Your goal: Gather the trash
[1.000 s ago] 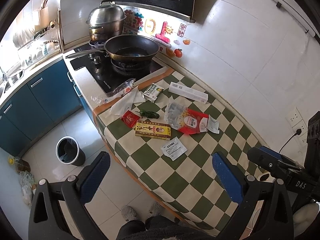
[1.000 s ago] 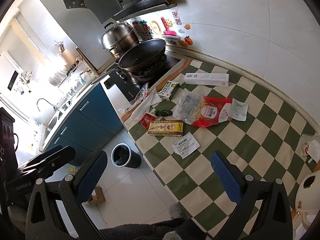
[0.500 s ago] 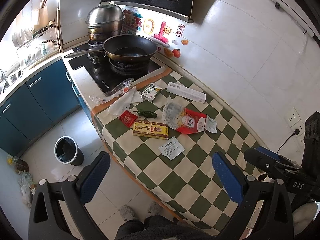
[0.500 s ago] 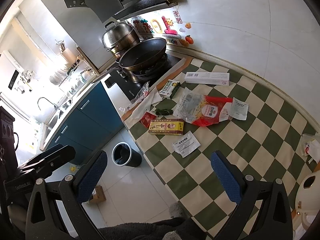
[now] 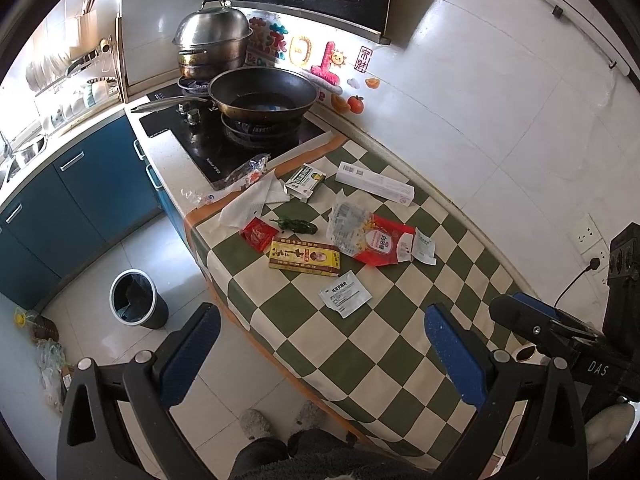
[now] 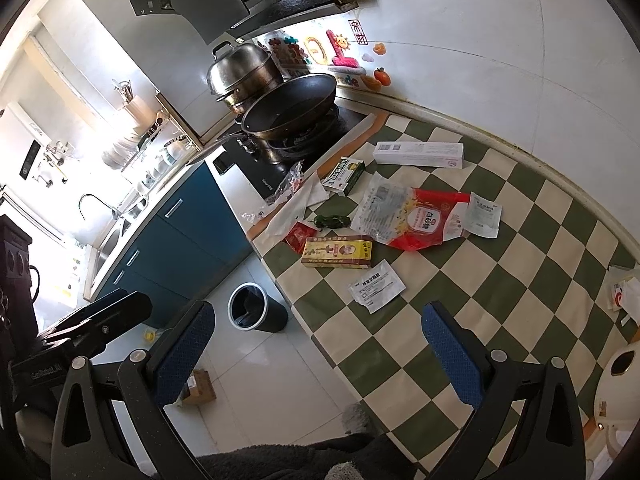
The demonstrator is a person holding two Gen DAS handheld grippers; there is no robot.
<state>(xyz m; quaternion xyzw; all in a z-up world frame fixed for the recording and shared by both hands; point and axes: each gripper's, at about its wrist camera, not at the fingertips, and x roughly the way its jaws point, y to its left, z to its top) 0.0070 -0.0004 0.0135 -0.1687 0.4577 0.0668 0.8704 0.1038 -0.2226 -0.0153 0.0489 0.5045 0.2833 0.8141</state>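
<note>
- Change since a second ago: both cameras show the same litter spread, only shifted slightly in frame; nothing on the cloth has been lifted or moved. Judgement: collection has not begun, every piece is still to fetch.
- My left gripper (image 5: 320, 354): jaws spread wide, nothing between them, held high above the near part of the checked tablecloth (image 5: 360, 360).
- My right gripper (image 6: 318, 354): likewise wide open and empty, well clear of the table.
- White sachet (image 5: 345, 294): nearest piece, lying flat, alone on the cloth, corners turned diamond-wise to the checks.
- Yellow box (image 5: 305, 258): flat, long axis roughly parallel to the table's front edge, just beyond the sachet.
- Small red packet (image 5: 258, 234) and green pepper (image 5: 294, 225): close to the box's far-left corner; the pepper's length runs about parallel to the box.
- Red-and-clear bag (image 5: 370, 236): crumpled, flat, right of the box, a small white packet (image 5: 424, 246) at its right end.
- Long white box (image 5: 374, 184): far side near the wall, long axis slanting along the wall.
- Green-and-white carton (image 5: 305, 181), tissue (image 5: 256, 202), clear wrapper (image 5: 248, 170): clustered at the hob end.
- Bin (image 5: 138, 300): on the floor left of the table, lined, open-topped. Judgement: the likely destination.
</note>
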